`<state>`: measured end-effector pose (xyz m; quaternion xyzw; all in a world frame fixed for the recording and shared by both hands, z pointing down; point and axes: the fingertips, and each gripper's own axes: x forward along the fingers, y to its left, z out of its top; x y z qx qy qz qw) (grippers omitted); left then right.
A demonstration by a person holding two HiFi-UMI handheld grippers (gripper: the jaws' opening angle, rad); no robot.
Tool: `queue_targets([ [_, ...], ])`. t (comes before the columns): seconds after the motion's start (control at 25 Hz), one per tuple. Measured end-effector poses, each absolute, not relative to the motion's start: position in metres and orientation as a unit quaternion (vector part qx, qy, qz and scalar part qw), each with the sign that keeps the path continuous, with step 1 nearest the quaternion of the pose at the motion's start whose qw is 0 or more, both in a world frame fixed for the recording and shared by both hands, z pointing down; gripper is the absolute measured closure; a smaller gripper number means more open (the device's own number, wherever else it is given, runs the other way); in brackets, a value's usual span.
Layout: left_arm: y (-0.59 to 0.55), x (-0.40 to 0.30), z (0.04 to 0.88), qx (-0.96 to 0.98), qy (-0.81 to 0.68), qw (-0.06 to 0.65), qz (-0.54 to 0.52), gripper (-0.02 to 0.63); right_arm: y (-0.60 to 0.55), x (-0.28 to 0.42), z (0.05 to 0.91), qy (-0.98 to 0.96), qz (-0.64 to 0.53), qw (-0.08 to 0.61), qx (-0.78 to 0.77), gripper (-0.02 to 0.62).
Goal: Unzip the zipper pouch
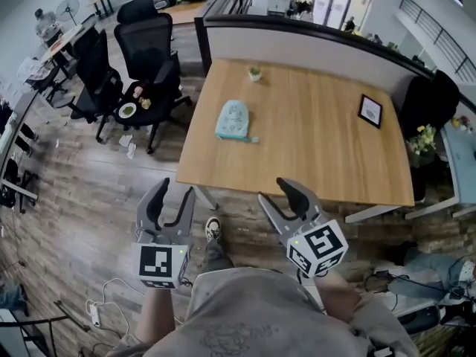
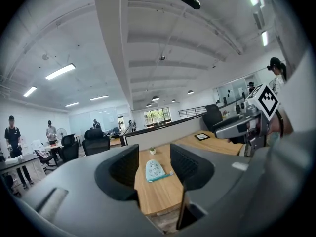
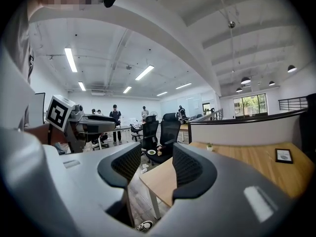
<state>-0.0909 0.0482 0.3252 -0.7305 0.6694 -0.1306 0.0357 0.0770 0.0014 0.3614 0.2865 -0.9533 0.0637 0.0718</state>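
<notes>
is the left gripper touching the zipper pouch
Apart. The head view shows the left gripper held short of the table, with bare wood between it and the zipper pouch.

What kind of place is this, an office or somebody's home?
Most likely an open-plan office: black swivel chairs beside a long wooden table, a low partition behind it, strip ceiling lights.

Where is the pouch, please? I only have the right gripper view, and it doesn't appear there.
Observer: In the head view, the pouch lies flat on the table, left of its middle.
Operator: Thank you. Is the left claw holding anything?
Observer: No. The left claw is open and empty. Its own view frames the pouch between the jaws, well beyond them.
</notes>
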Motion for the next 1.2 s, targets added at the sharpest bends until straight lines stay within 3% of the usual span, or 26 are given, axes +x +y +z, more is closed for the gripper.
queue_targets([
  [0.76,-0.146,-0.227,0.390,-0.812,0.545,-0.019,-0.210,0.417,-0.158,-0.069,0.414,-0.911,0.124,0.152,0.363,0.393],
  [1.2,-0.227,-0.239,0.485,-0.855,0.432,-0.012,-0.286,0.409,-0.216,-0.113,0.487,-0.894,0.176,0.197,0.361,0.399],
])
